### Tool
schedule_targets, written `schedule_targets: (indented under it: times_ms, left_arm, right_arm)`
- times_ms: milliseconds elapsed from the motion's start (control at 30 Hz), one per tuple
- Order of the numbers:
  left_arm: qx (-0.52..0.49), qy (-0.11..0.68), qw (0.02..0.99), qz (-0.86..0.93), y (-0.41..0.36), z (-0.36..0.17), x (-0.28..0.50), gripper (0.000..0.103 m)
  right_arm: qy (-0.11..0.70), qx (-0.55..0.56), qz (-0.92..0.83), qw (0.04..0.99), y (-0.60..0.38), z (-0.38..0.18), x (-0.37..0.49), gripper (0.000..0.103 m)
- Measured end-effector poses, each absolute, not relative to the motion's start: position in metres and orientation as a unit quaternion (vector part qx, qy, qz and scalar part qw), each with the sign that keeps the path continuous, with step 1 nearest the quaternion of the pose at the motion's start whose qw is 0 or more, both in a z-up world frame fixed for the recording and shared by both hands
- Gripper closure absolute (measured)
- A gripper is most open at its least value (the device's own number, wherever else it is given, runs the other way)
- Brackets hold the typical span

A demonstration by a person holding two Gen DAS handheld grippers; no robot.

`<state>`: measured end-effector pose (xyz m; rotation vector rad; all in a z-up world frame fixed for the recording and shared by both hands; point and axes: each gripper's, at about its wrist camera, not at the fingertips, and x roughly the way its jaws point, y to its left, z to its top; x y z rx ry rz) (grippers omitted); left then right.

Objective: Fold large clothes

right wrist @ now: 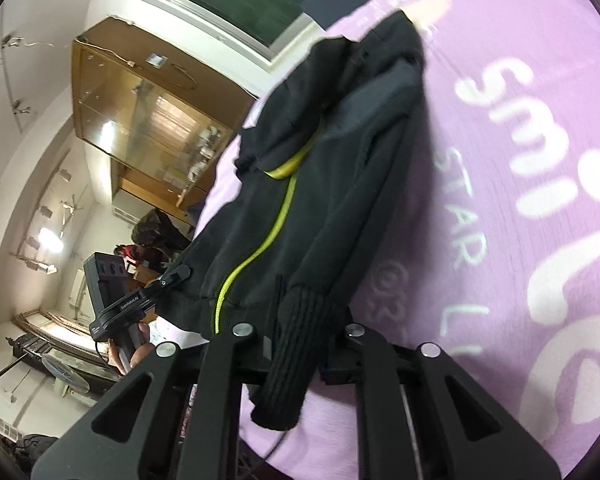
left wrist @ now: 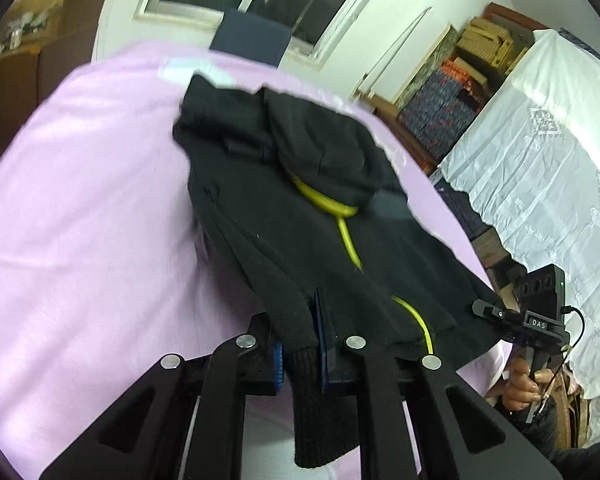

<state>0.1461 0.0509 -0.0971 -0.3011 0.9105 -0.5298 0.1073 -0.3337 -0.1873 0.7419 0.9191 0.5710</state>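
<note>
A: Jacket (left wrist: 300, 216), blk w/ yellow zip — where?
B: On pink blanket (left wrist: 80, 208); cuffs pinched tight in left gripper (left wrist: 300, 354) & right gripper (right wrist: 300, 344).
A: Progress?
B: Early; body unfolded.

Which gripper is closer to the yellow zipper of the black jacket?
Cannot tell. The left gripper and the right gripper each clamp a ribbed cuff of the black jacket, on either side of the yellow zipper.
</note>
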Motion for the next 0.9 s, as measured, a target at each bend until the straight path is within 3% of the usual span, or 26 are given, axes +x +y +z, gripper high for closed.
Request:
schedule_targets:
  times_ms: [500,733,900]
  left_arm:
    - [-0.13,0.385,0.882,-0.237,0.035,-0.026,0.23,0.09]
    - [-0.135,0.387,0.889,-0.204,0.023,-0.021,0.299,0.09]
    - [-0.139,0.4,0.889,-0.175,0.014,-0.039,0.358,0.09]
  right_arm:
    - [0.365,0.318,0.28,0.829,-0.341,-0.101,0.19,0.091]
    - [0.35,0.325,0.242,0.845,-0.347,-0.089,0.269,0.091]
    - [0.357,0.362,0.216,0.834,-0.356,-0.11,0.34,0.091]
